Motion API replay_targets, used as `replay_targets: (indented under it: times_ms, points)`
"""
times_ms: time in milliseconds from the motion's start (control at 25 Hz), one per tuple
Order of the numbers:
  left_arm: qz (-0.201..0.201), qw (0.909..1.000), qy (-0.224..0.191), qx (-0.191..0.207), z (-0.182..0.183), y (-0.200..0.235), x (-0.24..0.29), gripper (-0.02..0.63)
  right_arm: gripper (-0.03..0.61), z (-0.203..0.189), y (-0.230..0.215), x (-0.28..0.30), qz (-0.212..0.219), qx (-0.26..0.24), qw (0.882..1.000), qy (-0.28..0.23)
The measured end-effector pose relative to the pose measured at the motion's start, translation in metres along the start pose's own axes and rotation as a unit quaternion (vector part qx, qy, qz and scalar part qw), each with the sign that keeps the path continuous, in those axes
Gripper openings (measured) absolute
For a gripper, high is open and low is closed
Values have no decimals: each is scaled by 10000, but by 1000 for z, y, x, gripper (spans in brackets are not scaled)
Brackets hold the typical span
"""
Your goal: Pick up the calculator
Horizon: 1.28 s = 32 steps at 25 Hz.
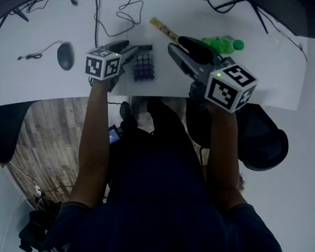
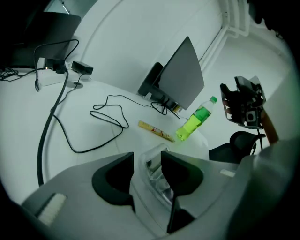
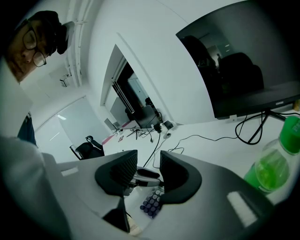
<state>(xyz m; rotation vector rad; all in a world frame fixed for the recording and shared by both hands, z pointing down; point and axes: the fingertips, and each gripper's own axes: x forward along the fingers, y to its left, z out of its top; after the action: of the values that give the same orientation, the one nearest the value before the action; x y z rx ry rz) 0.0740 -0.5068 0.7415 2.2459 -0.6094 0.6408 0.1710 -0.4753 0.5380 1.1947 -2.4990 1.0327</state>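
The left gripper (image 2: 147, 166) has its jaws closed on one end of the calculator (image 1: 143, 66) – the clear edge sits between them, and its purple keys face up just above the white table (image 1: 26, 82). The right gripper (image 3: 149, 171) hovers just to the right, jaws slightly apart with nothing between them. Farther right lies a green bottle (image 1: 223, 44) – a yellow ruler (image 1: 163, 28) beside it, a mouse (image 1: 65, 55) well to the left.

Head view steeply down over desk (image 1: 37, 29), claw views low, close, facing each other, all sharing calculator (image 1: 143, 66)
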Motion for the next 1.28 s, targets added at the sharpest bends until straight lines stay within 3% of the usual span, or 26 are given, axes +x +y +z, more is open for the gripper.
replay_targets:
  times_ms: [160, 240, 360, 600, 840, 1280]
  points:
    - [-33, 9997, 225, -7, -8, -1, 9, 180, 158, -3, -3, 0, -20, 29, 10000, 17]
    - [-61, 9995, 311, 66, -7, -3, 11, 132, 158, -4, -5, 0, -23, 45, 10000, 15]
    - [-114, 9993, 361, 74, -7, -4, 13, 127, 158, -5, -5, 0, -18, 46, 10000, 12]
    - [-247, 9997, 22, 43, 2, -15, -3, 92, 158, -2, 2, -1, -1, 31, 10000, -8]
    - [-354, 9957, -305, 799, 18, -46, -28, 80, 158, 3, 15, -1, 34, -49, 10000, -47]
    - [256, 9822, -885, 1636, 52, -56, -96, 75, 158, 16, 53, -5, 64, -290, 9993, -207]
